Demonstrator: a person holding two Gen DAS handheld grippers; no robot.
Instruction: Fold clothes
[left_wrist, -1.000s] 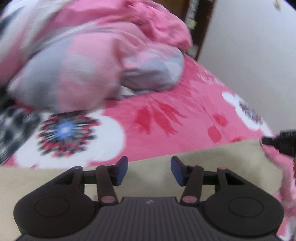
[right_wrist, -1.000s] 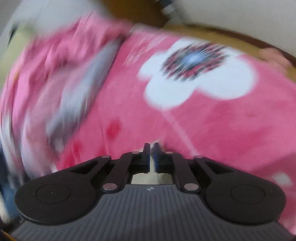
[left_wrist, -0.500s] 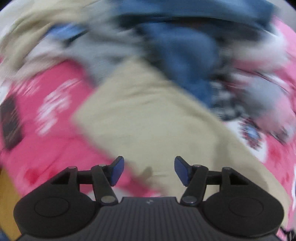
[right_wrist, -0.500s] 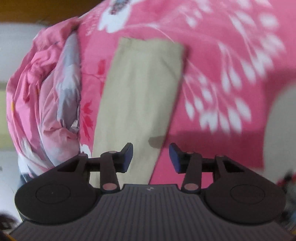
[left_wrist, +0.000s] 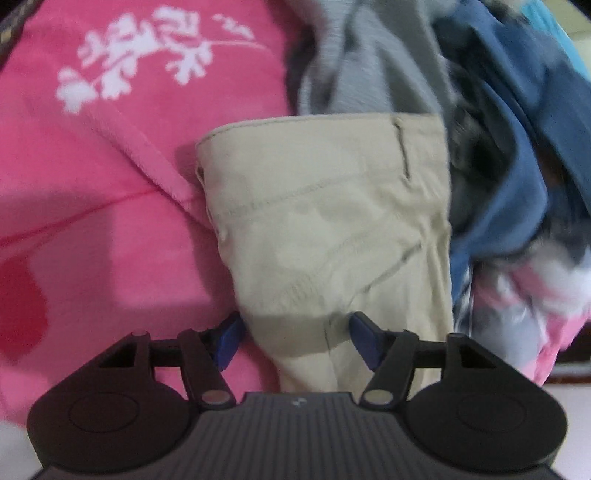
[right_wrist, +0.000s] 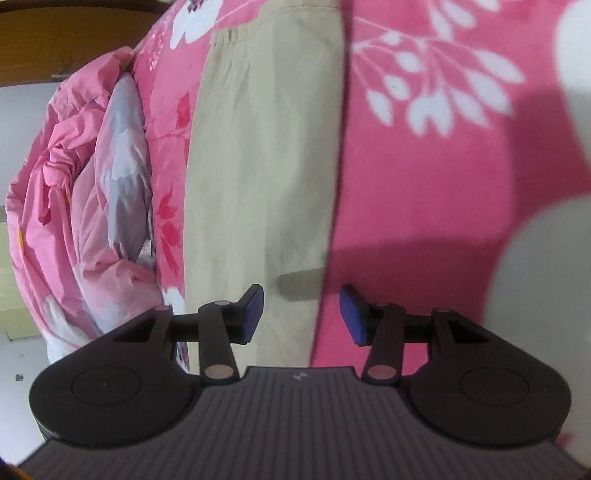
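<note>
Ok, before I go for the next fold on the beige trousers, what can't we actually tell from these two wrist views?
- Beige trousers: left wrist view shows only the waistband end; the gripper body covers the near part.
- Right wrist view: their far end is cut off by the top edge.
- Clothes pile: blurred, items indistinct.
- Left gripper and right gripper: both open above the fabric; contact unclear.

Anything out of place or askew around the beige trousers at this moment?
Only the heap of unfolded clothes, grey and blue, crowding the waistband end of the beige trousers. The trousers lie flat in a long strip on the pink blanket, with no tear or stain visible.
</note>
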